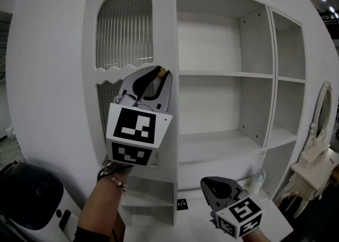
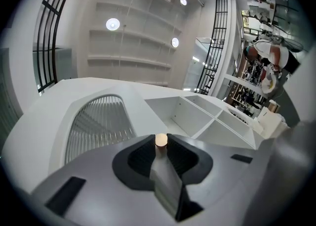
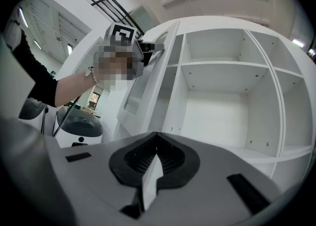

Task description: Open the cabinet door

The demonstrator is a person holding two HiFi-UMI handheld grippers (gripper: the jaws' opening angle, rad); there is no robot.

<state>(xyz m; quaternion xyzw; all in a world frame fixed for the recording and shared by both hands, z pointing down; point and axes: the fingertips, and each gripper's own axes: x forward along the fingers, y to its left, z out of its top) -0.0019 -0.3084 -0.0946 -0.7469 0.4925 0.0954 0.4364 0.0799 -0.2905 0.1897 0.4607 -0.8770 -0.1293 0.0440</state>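
head view: 1 door [image 1: 132,24] (2 grprs [image 1: 159,71] [image 1: 207,182])

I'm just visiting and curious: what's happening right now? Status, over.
Left gripper shut on the door knob. Right gripper shut, empty. Cabinet door swung open, shelves showing. Nothing seen blocking it.

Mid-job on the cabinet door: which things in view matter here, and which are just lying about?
In the job: cabinet door, partly open; its knob; left gripper, jaws shut on the knob.
Lying about: right gripper, empty, jaws shut; black appliance, lower left; white mirror stand, right.
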